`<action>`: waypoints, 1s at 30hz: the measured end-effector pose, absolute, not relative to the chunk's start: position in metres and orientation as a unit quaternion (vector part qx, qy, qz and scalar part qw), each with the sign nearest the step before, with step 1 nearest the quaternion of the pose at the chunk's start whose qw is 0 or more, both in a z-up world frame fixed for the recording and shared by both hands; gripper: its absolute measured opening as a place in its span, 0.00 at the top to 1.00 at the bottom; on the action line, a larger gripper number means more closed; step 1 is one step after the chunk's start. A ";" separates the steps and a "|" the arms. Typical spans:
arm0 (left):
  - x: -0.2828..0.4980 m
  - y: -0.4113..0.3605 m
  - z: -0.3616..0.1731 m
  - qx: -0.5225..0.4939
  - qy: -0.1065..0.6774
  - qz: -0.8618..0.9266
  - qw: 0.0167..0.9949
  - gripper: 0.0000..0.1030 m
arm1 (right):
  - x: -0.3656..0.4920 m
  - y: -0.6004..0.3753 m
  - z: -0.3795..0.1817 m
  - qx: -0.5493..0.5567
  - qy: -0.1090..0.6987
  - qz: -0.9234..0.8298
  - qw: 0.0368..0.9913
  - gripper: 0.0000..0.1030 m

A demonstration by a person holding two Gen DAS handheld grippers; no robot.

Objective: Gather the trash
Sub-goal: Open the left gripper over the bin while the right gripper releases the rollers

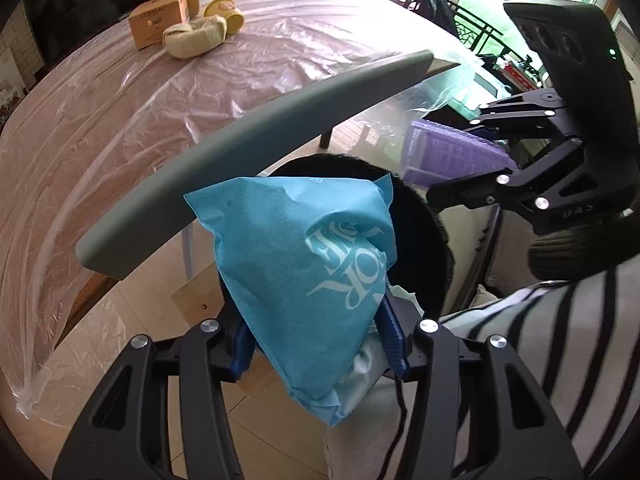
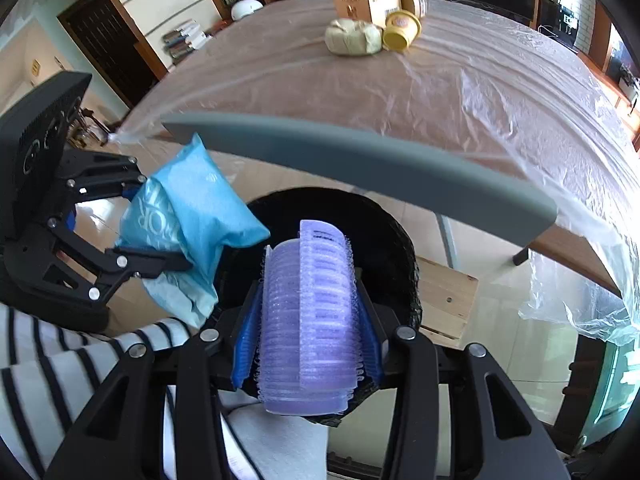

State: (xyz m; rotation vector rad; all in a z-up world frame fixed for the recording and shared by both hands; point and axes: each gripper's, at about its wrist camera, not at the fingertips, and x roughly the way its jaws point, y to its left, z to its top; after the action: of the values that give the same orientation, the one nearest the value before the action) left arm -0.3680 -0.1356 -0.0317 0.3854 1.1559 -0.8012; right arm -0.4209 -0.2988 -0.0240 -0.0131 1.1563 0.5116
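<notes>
Dropping stage: left tongs (image 1: 316,344) clamped on blue packet (image 1: 304,276), right tongs (image 2: 308,344) on purple packet (image 2: 308,320), both over black bin (image 2: 384,248). Next: release w/ each above opening.

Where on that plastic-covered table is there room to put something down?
Nearly all of the table: the whole stretch from the near edge to the far end. Crowded only there, where the box, the cloth bundle and the yellow cup cluster.

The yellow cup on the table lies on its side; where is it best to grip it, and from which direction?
Grip the yellow cup across its round wall near the middle, coming from above. Its open mouth faces sideways, and the pale wrapped bundle and cardboard box crowd its sides.
</notes>
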 end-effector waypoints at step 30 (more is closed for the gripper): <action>-0.351 -0.170 -0.091 0.208 0.550 -0.316 0.745 0.49 | -0.403 -0.284 -0.074 -0.005 0.565 0.194 0.802 0.59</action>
State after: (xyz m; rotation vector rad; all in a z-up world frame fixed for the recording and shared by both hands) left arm -0.3514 -0.1700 -0.0906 0.4560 1.2036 -0.6918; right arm -0.4032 -0.2842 -0.0745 -0.0104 1.2120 0.4154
